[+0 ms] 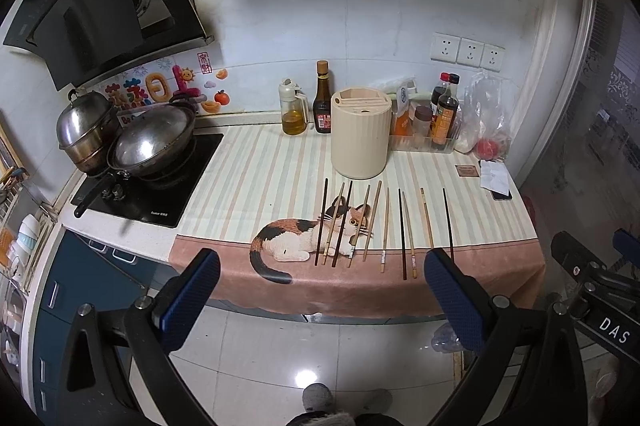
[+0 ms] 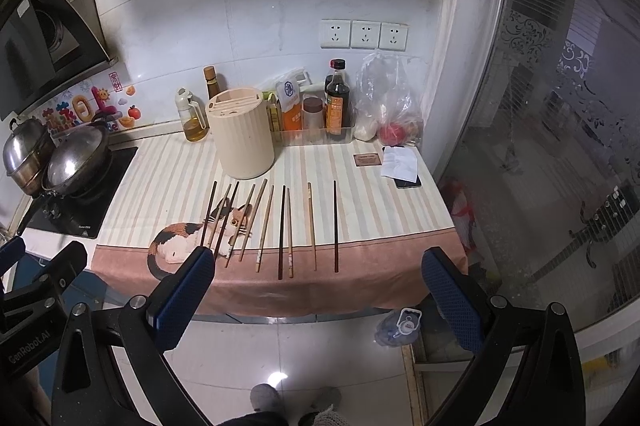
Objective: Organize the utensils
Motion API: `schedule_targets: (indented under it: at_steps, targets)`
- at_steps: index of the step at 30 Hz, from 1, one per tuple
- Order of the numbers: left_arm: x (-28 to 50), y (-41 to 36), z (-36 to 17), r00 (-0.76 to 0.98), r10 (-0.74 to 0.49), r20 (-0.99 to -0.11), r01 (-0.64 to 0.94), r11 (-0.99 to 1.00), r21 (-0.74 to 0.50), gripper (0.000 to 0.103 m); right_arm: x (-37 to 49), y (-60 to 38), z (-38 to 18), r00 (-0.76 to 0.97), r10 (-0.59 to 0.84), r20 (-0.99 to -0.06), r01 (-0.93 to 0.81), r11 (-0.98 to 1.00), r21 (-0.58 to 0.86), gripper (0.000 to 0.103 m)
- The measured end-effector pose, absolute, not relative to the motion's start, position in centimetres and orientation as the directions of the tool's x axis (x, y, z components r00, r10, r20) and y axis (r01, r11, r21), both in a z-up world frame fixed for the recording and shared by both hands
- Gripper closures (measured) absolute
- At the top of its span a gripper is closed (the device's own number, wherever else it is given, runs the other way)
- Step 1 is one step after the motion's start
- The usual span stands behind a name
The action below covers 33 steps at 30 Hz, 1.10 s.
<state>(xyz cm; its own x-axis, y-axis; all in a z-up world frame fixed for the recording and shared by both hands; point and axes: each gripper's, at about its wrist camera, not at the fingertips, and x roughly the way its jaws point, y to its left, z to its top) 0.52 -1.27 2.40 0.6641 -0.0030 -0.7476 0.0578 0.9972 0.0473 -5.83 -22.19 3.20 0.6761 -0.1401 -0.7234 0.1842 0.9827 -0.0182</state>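
Slots in the beige utensil holder [image 1: 361, 137] are hard to make out; ten mixed dark and light chopsticks [image 2: 273, 226] lie side by side on the cat-print cloth [image 1: 276, 170] before it, both left gripper [image 1: 320, 300] and right gripper [image 2: 318, 300] spread, empty.

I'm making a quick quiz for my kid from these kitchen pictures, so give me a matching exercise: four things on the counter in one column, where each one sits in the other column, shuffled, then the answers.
Things
1. cream utensil holder
2. chopsticks
3. wok
4. phone

Places
A. on the black stove, far left
B. near the counter's right edge, partly under a white paper
C. upright on the striped cloth, just behind the chopsticks
D. lying in a row across the cat cloth

Pairs: 1-C, 2-D, 3-A, 4-B
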Motion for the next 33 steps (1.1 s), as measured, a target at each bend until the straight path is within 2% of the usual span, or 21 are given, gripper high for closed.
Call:
schedule_targets:
  at_steps: [26, 33]
  targets:
    - [0.3, -1.5, 1.5, 0.667, -0.008, -0.745, 0.046, 0.998, 0.030, 0.000, -5.7, -22.6, 2.9, 0.675, -0.138, -0.725, 0.182, 0.983, -0.018, 0.000]
    - [1.7, -1.8, 0.5, 0.695, 0.061, -0.717, -0.023, 0.998, 0.063, 0.000, -4.1, -24.0, 1.8, 0.665, -0.101, -0.740, 0.177, 0.984, 0.026, 0.000]
